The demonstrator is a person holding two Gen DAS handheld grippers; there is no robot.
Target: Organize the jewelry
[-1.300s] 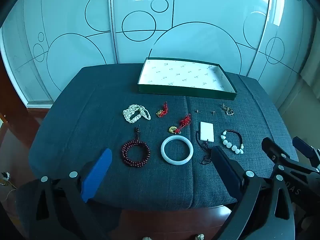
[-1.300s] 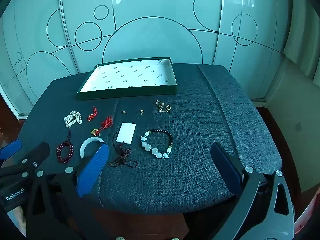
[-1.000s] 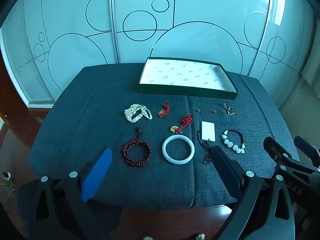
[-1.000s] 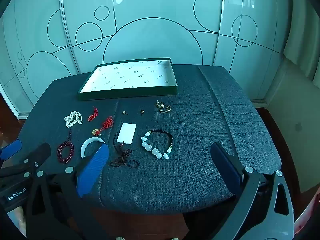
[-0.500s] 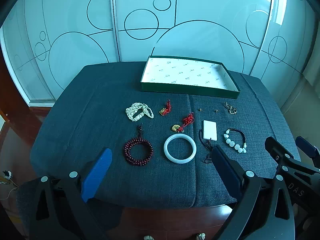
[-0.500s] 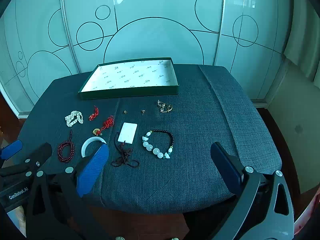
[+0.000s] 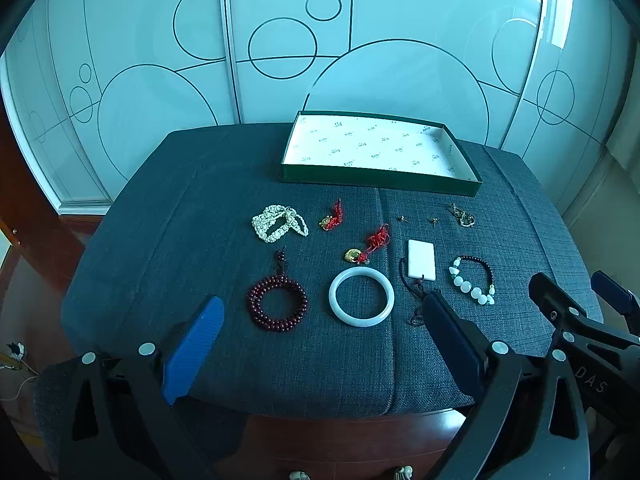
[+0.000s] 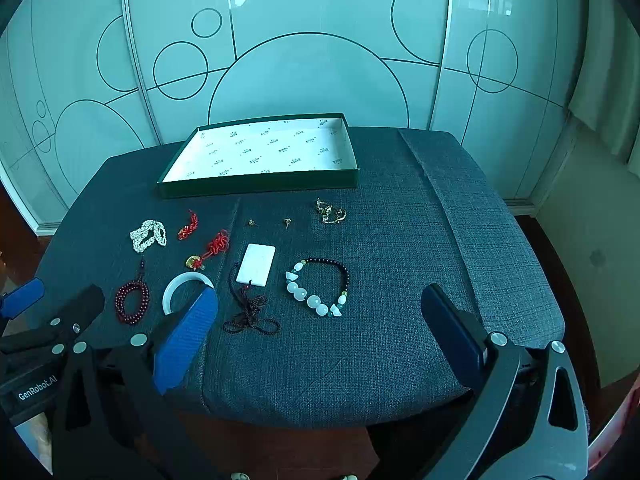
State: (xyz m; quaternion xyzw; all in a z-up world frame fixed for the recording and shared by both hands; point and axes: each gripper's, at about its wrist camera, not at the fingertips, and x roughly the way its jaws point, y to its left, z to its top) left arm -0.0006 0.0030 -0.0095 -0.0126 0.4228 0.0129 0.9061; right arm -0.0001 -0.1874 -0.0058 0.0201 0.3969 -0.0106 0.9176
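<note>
Jewelry lies on a dark grey cushioned table (image 7: 168,240): a white bangle (image 7: 361,297), a dark red bead bracelet (image 7: 277,302), a white pearl strand (image 7: 278,223), two red knot charms (image 7: 335,216) (image 7: 370,245), a white rectangular pendant (image 8: 256,264) on a dark cord, a white-and-dark bead bracelet (image 8: 320,287), two tiny studs (image 8: 287,222) and gold earrings (image 8: 330,212). A shallow green tray (image 7: 380,179) with white lining stands behind them, with nothing in it. My left gripper (image 7: 320,334) and right gripper (image 8: 320,320) are open and empty at the near edge.
Frosted glass panels with circle patterns (image 8: 308,80) rise behind the table. The table's right part (image 8: 460,220) is bare cloth. Brown floor (image 7: 32,264) shows at the left. The right gripper's fingers show in the left wrist view (image 7: 560,312).
Both grippers have drifted slightly, the left a little leftward and back; the jewelry has not moved and both stay open.
</note>
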